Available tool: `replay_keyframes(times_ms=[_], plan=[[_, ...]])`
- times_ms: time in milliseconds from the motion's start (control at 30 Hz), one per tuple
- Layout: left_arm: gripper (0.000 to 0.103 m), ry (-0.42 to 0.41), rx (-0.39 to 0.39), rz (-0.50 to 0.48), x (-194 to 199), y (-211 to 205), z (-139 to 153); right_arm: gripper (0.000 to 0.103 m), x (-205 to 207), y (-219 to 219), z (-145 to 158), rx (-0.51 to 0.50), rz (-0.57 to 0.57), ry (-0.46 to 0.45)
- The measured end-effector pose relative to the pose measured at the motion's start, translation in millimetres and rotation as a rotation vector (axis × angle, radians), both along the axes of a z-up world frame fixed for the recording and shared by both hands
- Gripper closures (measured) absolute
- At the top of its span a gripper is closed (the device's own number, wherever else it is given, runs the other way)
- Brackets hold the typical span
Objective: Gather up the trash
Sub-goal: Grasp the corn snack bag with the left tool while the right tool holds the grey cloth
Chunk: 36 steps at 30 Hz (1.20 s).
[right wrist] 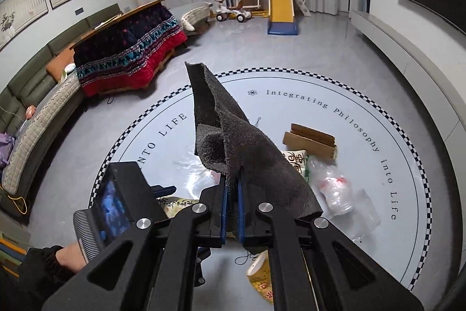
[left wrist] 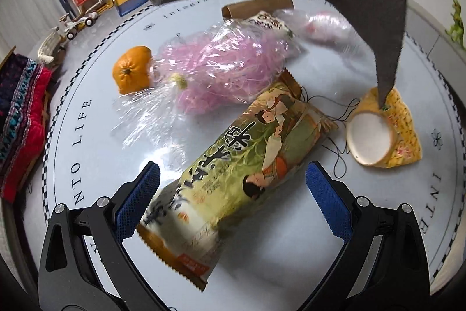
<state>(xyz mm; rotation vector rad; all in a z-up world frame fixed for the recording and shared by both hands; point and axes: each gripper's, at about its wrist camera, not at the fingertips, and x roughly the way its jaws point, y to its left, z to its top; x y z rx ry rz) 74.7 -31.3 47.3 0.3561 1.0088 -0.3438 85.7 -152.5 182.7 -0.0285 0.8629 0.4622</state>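
Orange fruit (left wrist: 132, 73): round, at the left of the left wrist view, lying on the white round mat (left wrist: 96, 153) on the floor, touching the clear bag.
Clear bag (left wrist: 204, 72): crinkly see-through plastic stuffed with pink strips, just right of the fruit, in the upper middle of the frame.
Cardboard tube (left wrist: 257, 6): brown and flat, at the top middle, behind the clear bag.
Snack bag (left wrist: 236, 162): long and green with drawn people on it, lying slanted in the middle of the frame. Its lower end lies between the two blue pads.
Left claw (left wrist: 233, 191): wide open, one blue pad on each side of the snack bag. I cannot tell if the left pad touches the bag; the right pad is clearly apart from it. It grips nothing.
Paper cup (left wrist: 375, 133): yellow outside, white inside, squashed and on its side at the right of the frame. Thin black string lies between it and the snack bag.
Grey cloth (right wrist: 233, 142): fuzzy and dark. In the left wrist view it fills the top and hangs down at the right, with its tip over the cup. In the right wrist view it stands up in the middle.
Right claw (right wrist: 232, 203): squeezed tight on the grey cloth, low in the middle of the right wrist view.
Thin plastic (right wrist: 335, 188): clear and crumpled, right of the right claw, on the mat.
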Motion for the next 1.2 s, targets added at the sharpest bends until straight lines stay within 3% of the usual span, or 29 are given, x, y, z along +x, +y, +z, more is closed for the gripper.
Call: replay_keyframes(times_ms=[167, 333, 467, 700, 967, 1200], plan=[[0.007, 0.020, 0.026, 0.016, 6, -13, -14, 0.097, 0, -6, -7, 0.009, -0.002, 0.002], [0.031, 0.015, 0.022, 0.058, -7, -17, -16, 0.097, -2, -10, -12, 0.021, -0.007, 0.015], [0.049, 0.035, -0.030, 0.101, -13, -7, -9, 0.097, -11, -12, -11, 0.030, -0.009, 0.014], [0.051, 0.094, -0.129, 0.179, -49, 13, 2, 0.097, -36, -8, 2, 0.038, 0.001, -0.006], [0.051, 0.012, -0.228, 0.214, -102, 42, 40, 0.097, -71, 5, 18, 0.047, 0.030, -0.026], [0.051, -0.063, -0.270, 0.313, -138, 84, 65, 0.097, -106, 32, 25, 0.052, 0.085, -0.026]])
